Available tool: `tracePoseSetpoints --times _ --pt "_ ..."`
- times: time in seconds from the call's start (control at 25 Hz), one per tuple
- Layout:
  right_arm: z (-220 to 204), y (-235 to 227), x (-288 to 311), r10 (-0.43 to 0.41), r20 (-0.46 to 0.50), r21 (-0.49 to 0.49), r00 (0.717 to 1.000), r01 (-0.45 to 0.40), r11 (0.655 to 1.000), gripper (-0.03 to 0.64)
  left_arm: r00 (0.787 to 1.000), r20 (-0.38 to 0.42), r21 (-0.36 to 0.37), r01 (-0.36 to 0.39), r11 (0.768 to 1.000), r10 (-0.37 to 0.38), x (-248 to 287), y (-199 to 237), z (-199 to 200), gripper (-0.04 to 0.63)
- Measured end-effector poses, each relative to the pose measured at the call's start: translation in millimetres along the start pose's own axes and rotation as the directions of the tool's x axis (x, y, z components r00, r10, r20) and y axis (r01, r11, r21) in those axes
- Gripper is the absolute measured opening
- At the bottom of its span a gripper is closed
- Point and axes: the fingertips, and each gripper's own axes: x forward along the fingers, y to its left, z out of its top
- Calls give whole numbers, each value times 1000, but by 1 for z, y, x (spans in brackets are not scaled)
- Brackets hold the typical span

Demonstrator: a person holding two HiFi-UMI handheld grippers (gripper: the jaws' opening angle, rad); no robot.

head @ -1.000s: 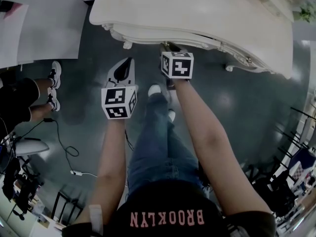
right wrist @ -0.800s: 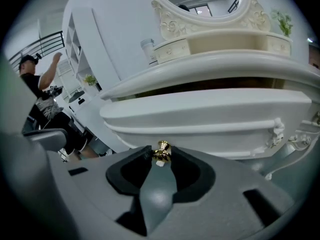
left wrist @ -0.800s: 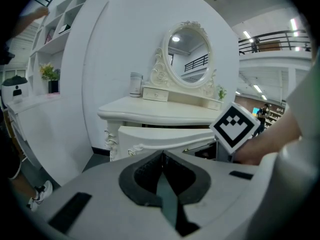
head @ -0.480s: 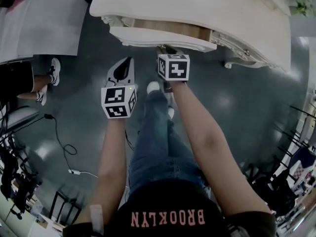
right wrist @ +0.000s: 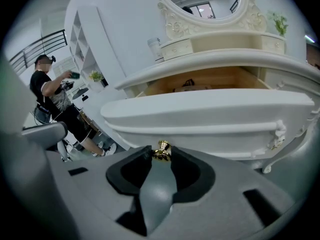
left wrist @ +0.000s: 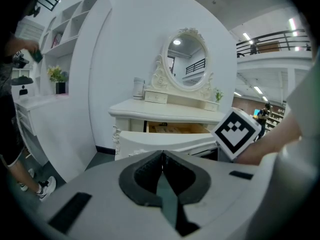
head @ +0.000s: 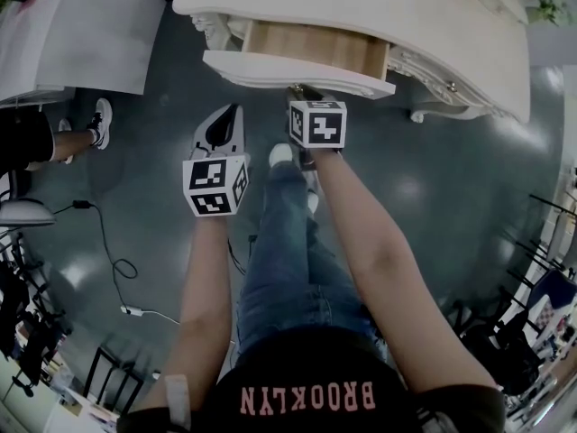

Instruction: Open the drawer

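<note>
- Drawer knob (right wrist: pixel 161 150): a small brass-coloured stud pinched between the pads of the right gripper (right wrist: pixel 161 155). The jaws are closed onto it and stand apart only by the knob's own width.
- Handling, as I judge it: the knob is hard, smooth and rounded, so it could slip. The safest hold is on the neck behind its flared head, where the pads cannot slide off. No other handle shows on the front.
- Just beyond those jaws is the drawer (right wrist: pixel 210 115). Its white curved front looks stiff, and it stands partly out of the dressing table (head: pixel 406 25), with bare wood showing above and behind the front. It probably runs easily on a straight pull, while a skewed pull might make it bind.
- To the left of the right gripper is the left gripper (left wrist: pixel 162 159). Its jaws are pressed together on nothing, and it hangs short of the drawer front without touching it.
- Farther out, an oval mirror (left wrist: pixel 187 64) stands on the table top.
- Writing: no brand or label can be read on the drawer or table. The head view shows "BROOKLYN" (head: pixel 306 397) upside down on the person's dark top. The gripper cubes carry only black-and-white square markers.
</note>
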Motion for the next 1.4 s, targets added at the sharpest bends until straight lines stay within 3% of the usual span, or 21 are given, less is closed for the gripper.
tracePoseSetpoints --times 1.4 --pt "-61 28 -40 12 -23 -11 1000 -12 1000 107 998 10 -4 -57 998 57 -83 -21 -48 5"
